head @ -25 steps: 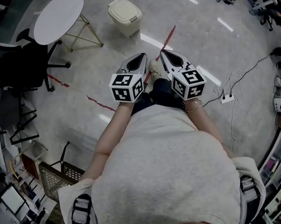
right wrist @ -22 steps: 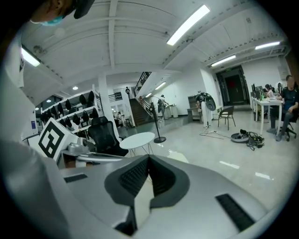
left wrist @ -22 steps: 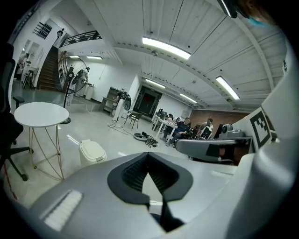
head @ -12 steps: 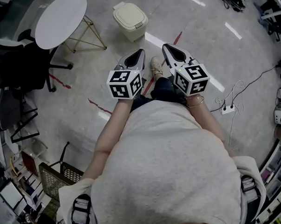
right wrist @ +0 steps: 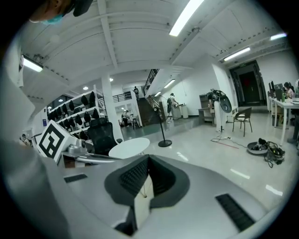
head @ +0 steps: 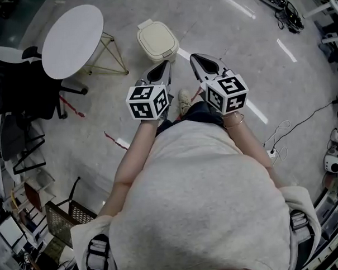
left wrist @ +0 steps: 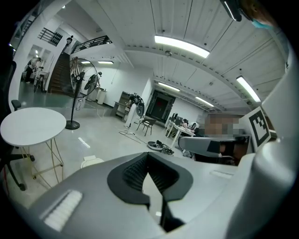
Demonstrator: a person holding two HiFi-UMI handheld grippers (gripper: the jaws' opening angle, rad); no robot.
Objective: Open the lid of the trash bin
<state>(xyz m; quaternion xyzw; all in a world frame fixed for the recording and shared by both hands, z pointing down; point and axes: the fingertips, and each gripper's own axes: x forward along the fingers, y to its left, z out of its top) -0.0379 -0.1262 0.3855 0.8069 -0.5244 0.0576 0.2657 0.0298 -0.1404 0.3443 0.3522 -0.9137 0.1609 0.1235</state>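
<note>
The cream trash bin (head: 157,41) stands on the floor with its lid down, just ahead of both grippers in the head view. My left gripper (head: 166,65) is held in the air a little short of the bin's near right corner, jaws together and empty. My right gripper (head: 193,58) hangs to the right of the bin, also shut with nothing held. In the left gripper view the bin (left wrist: 91,162) peeks out low at the left, beyond the left gripper (left wrist: 148,155). The right gripper view shows the right gripper (right wrist: 148,158) pointing across the room, with no bin in sight.
A round white table (head: 72,34) on thin gold legs stands left of the bin, with a black office chair (head: 16,82) beside it. Red tape marks (head: 71,105) cross the floor. A power strip (head: 269,153) with cable lies at the right. A wire basket (head: 66,217) sits low left.
The person has stepped forward, so the bin and the table now lie closer to the grippers. Both grippers stay shut and held side by side.
</note>
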